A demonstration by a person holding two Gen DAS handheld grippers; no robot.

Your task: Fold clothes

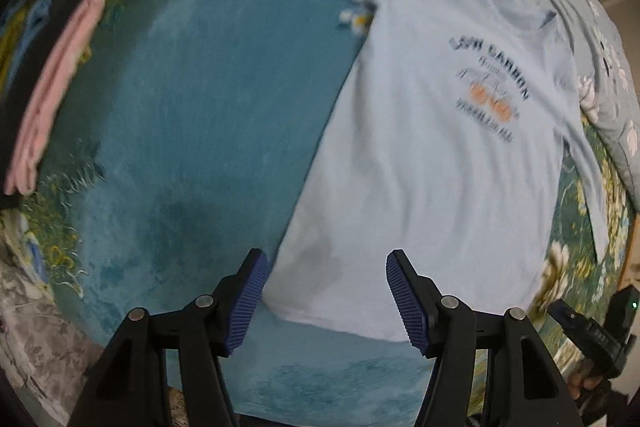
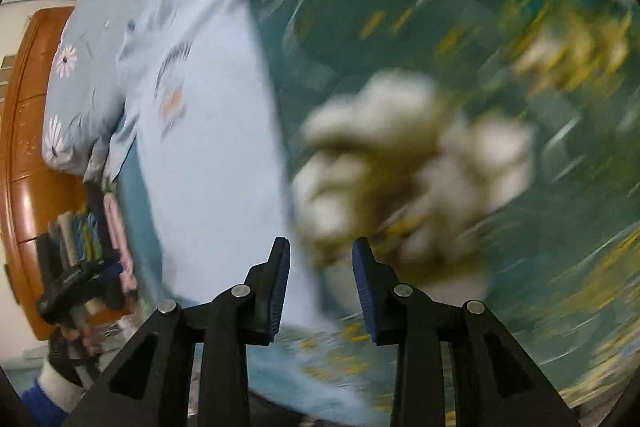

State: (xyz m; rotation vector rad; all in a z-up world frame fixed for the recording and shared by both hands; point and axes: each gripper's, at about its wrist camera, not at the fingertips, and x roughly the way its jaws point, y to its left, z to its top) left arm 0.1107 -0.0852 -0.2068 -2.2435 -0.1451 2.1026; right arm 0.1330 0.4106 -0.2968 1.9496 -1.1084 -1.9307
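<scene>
The light blue t-shirt is spread flat on a teal floral bedspread, print side up, with one sleeve stretched out across the far side. The left tongs hang right above the shirt's near hem corner – jaws wide apart, nothing between them, not touching the fabric as far as the view shows. The right tongs sit partly open and empty too, off the shirt's side edge over the bedspread; that view is pretty smeared. A folded pink garment and a dark one sit stacked off to the left edge, well apart from the shirt. A grey floral quilt is bunched along the far side.
</scene>
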